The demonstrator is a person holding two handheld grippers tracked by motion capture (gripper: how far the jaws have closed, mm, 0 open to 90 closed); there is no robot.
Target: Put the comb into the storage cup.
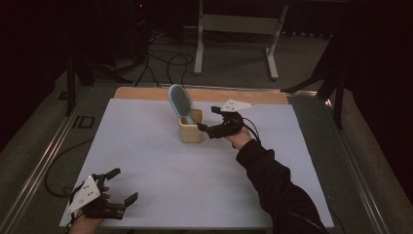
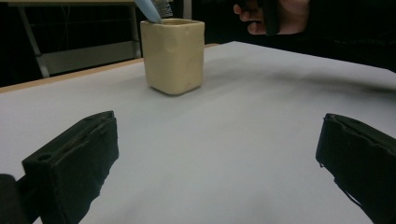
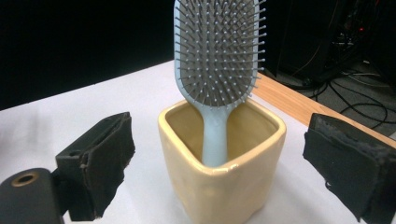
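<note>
A cream square cup (image 1: 191, 129) stands on the white table top (image 1: 156, 165), back of centre. A light blue hairbrush (image 1: 178, 100) stands handle-down in it, bristle head up and leaning left. My right gripper (image 1: 209, 119) is open just right of the cup, its jaws level with the cup's side. In the right gripper view the cup (image 3: 224, 186) and brush (image 3: 217, 51) sit between the spread jaws of that gripper (image 3: 224, 158), untouched. My left gripper (image 1: 124, 185) rests open at the near left corner. Its own view shows the cup (image 2: 173, 55) far ahead of this gripper (image 2: 219, 158).
A wooden strip (image 1: 146, 92) runs along the table's back edge. Behind it stand a white frame (image 1: 234, 24) and cables (image 1: 165, 61) on the floor. A metal rail (image 1: 44, 161) borders the left side. The person's dark sleeve (image 1: 277, 185) crosses the right half.
</note>
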